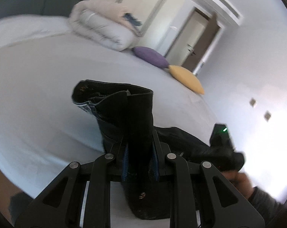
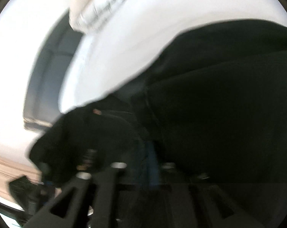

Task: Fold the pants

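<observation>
Clamped narrowly in the left tool, the black pants hang limp and heavy-looking above the bed, best held by the thick waistband, while the blurred right tool's opening is unreadable.

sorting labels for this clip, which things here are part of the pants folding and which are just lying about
Part of the job:
- black pants
- left tool, clamped on the pants
- bed sheet

Just lying about:
- rolled duvet
- purple cushion
- yellow cushion
</observation>
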Action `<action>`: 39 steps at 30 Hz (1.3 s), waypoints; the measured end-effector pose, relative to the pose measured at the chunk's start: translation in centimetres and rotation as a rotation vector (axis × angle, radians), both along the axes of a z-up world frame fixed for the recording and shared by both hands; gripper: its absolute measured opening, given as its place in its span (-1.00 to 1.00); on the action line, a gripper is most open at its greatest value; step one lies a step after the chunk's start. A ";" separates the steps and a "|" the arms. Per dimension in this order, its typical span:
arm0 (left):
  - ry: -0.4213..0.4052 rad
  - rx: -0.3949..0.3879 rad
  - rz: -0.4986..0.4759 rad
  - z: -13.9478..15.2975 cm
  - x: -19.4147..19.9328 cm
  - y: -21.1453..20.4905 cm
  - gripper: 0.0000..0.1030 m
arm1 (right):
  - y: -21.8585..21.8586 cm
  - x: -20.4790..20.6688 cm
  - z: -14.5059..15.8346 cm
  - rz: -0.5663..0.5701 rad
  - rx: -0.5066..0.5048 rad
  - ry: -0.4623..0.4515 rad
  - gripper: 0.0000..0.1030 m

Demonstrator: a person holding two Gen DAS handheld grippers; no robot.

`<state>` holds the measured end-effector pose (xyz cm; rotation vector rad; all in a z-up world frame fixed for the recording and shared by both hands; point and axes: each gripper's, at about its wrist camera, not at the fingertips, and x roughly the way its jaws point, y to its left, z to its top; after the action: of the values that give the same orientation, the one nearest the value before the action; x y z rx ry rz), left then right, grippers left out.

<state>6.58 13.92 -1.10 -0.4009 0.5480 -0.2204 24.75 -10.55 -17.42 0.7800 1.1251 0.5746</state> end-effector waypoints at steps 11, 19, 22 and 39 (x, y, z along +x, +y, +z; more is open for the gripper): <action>-0.019 0.443 -0.326 -0.3 2.0 -20.4 -0.63 | -10.2 -4.2 4.0 -0.072 0.210 -0.156 0.81; -0.052 0.630 -0.456 -3.4 0.1 -27.8 -0.82 | -9.3 -2.7 1.4 -0.020 0.169 -0.069 0.82; -0.087 0.678 -0.397 -3.6 -0.9 -28.0 -0.82 | -9.4 -2.0 0.6 -0.046 0.149 -0.031 0.81; -0.124 0.797 -0.284 -6.4 -4.4 -26.2 0.54 | 0.7 5.7 0.0 0.228 0.001 0.054 0.09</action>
<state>2.23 -12.32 -7.48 0.4653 0.5249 -0.2771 30.50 -9.86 -17.44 0.6755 1.2736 0.7481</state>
